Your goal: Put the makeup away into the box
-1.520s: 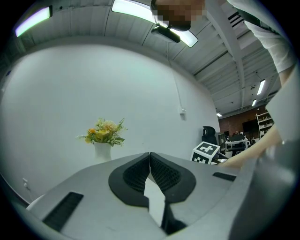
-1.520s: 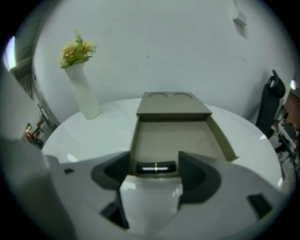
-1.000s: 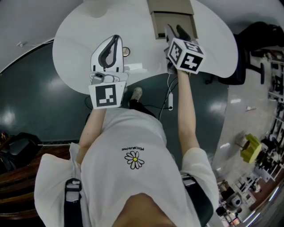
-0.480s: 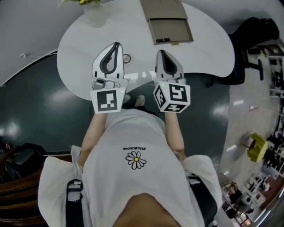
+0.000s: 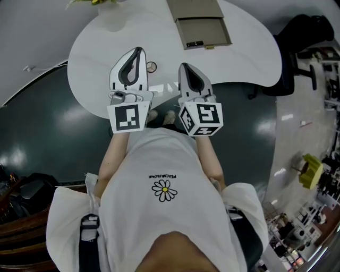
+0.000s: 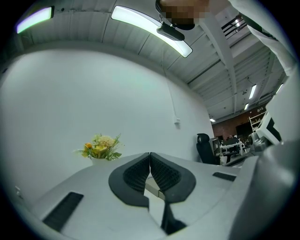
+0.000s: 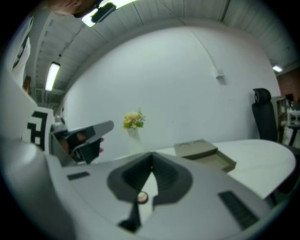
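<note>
A khaki box [image 5: 197, 10] with its drawer [image 5: 204, 33] pulled out stands at the far side of the white round table [image 5: 95, 48]. A dark makeup item [image 5: 195, 43] lies at the drawer's front edge. A small round compact [image 5: 151, 67] lies on the table between my two grippers, and shows through the right jaws' gap [image 7: 142, 198]. My left gripper [image 5: 139, 50] is shut and empty [image 6: 150, 155], hovering over the near table edge. My right gripper [image 5: 183, 66] is beside it, shut with nothing held [image 7: 151, 165], well short of the box [image 7: 204, 152].
A vase of yellow flowers [image 6: 101, 147] stands at the table's far left [image 7: 133, 124]. A black office chair [image 5: 305, 32] sits right of the table. Dark floor lies below the near table edge, with the person's shoes [image 5: 169, 118] under it.
My right gripper has drawn back from the box drawer toward the near table edge, next to the left one, and its jaws have shut empty. The left gripper stayed put.
</note>
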The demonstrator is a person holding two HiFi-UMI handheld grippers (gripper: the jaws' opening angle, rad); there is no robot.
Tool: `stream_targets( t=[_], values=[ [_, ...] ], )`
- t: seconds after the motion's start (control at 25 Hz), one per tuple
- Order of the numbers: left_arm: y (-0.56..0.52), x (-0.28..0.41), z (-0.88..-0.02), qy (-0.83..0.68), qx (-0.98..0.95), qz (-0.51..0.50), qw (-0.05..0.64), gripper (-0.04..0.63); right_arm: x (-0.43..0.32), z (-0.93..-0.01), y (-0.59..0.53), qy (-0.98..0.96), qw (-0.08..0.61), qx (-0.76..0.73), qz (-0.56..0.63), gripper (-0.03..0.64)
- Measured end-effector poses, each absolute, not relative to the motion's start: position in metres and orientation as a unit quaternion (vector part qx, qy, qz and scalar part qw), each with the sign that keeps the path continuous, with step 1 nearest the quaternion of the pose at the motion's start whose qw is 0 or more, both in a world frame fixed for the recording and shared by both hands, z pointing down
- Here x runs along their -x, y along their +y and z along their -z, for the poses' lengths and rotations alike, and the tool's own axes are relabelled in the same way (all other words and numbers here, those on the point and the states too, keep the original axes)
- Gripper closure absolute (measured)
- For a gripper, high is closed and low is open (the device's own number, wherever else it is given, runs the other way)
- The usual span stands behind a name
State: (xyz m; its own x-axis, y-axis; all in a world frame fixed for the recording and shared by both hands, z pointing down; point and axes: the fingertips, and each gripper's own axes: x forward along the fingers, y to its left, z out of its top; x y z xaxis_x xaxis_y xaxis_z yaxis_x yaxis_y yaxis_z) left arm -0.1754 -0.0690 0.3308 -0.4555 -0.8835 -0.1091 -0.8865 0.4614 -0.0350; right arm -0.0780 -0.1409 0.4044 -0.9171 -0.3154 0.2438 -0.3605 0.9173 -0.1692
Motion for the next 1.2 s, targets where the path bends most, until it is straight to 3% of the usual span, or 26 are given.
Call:
stream_targets(
  t=[0.32, 0.48, 0.56, 0.68, 0.92, 1.2],
  values=[
    [-0.059, 0.185, -0.336, 0.863, 0.502, -0.014, 0.050, 0.571, 0.094, -0.408, -0.136, -0.976, 0.124, -0.144, -0.107, 0.586],
    [-0.048, 0.193, -0.343, 0.871, 0.489, -0.011, 0.041, 0.571, 0.119, -0.428, -0.129, -0.972, 0.178, -0.114, -0.101, 0.575],
    [-0.043, 0.198, -0.347, 0.876, 0.482, -0.010, 0.036, 0.571, 0.130, -0.440, -0.121, -0.970, 0.203, -0.084, -0.102, 0.438],
    [-0.036, 0.206, -0.354, 0.882, 0.470, -0.008, 0.029, 0.571, 0.145, -0.463, -0.114, -0.963, 0.242, -0.054, -0.108, 0.388],
    [-0.020, 0.216, -0.372, 0.894, 0.449, -0.006, 0.006, 0.571, 0.162, -0.532, -0.103, -0.935, 0.345, -0.008, -0.083, 0.367],
    [-0.008, 0.224, -0.397, 0.903, 0.430, -0.011, -0.022, 0.571, 0.166, -0.589, -0.090, -0.909, 0.412, 0.021, -0.054, 0.342]
  ],
)
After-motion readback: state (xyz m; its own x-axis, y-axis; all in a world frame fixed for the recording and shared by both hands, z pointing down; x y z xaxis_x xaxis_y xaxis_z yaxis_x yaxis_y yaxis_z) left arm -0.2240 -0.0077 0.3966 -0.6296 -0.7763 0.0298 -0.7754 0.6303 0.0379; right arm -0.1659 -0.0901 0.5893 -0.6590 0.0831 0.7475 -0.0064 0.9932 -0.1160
